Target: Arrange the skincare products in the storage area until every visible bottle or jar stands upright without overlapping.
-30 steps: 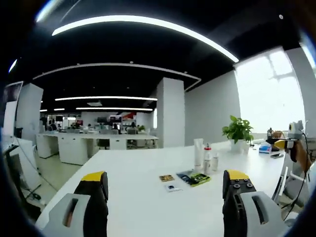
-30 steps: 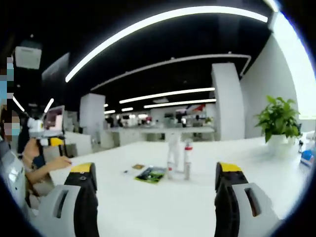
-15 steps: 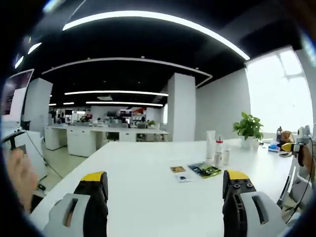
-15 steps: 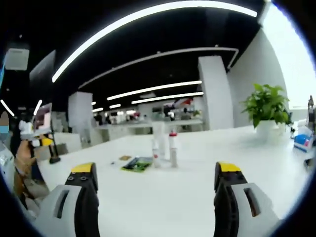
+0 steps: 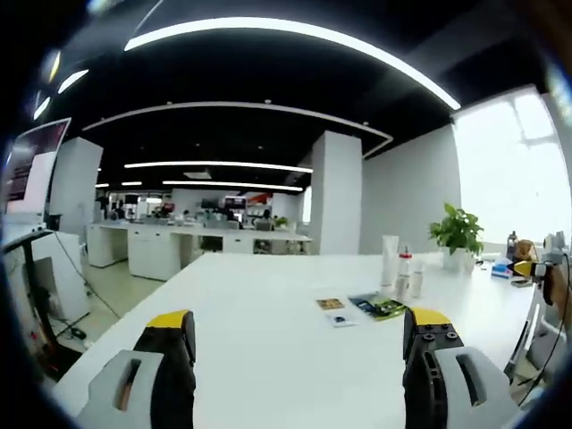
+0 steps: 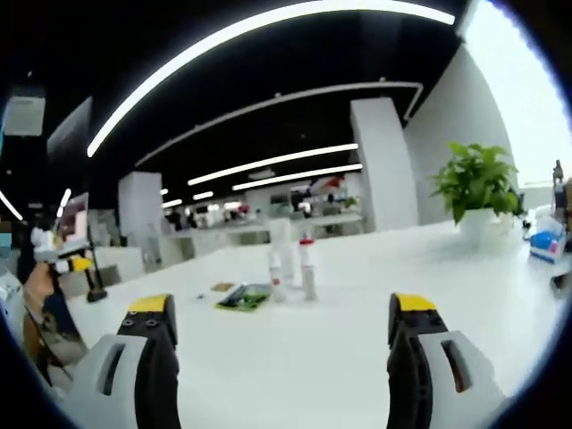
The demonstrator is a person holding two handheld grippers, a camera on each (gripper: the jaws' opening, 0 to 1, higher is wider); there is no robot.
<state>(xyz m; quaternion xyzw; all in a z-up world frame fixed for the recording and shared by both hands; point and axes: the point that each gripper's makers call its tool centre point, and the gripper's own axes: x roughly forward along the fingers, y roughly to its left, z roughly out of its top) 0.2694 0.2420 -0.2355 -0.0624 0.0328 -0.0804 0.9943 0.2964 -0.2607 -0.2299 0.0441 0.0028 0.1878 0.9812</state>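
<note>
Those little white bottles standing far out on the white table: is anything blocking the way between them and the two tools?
Nothing visible does. In the right gripper view, bare white tabletop runs from the open right tool to the upright white bottles; a flat green packet lies just left of them. The left tool is open too.

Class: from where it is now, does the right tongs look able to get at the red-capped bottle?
Probably yes: bare white table lies between the open right tongs and the upright red-capped bottle, though it stands well ahead.
</note>
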